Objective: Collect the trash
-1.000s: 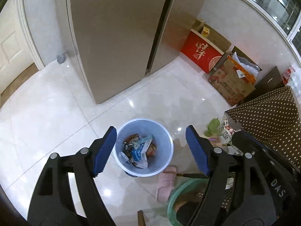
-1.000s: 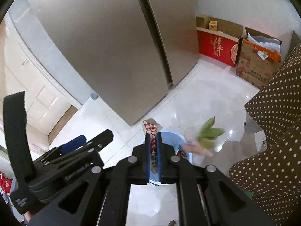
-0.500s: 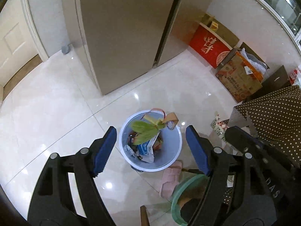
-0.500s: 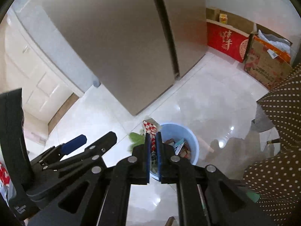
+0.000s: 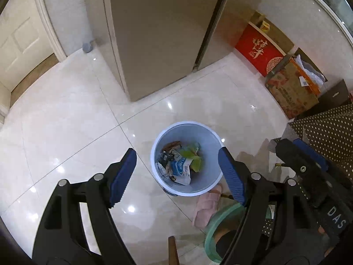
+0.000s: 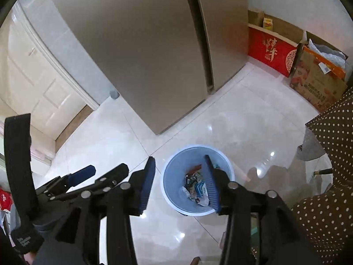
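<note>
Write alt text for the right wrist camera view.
The right gripper, jaws opening with nothing between them, hangs above a blue trash bin of wrappers on a glossy white tiled floor. A tall fridge stands behind, cardboard boxes to its right.

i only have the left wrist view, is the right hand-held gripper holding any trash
observer: No. The right wrist view shows nothing between the pads of the right hand-held gripper; its jaws are opening.
operator: is it lined up on the bin
observer: Yes, the blue bin sits on the floor framed between its fingers, with wrappers inside.
operator: anything near my left one
observer: A black glove shows at the lower left edge, below the left hand-held gripper.
</note>
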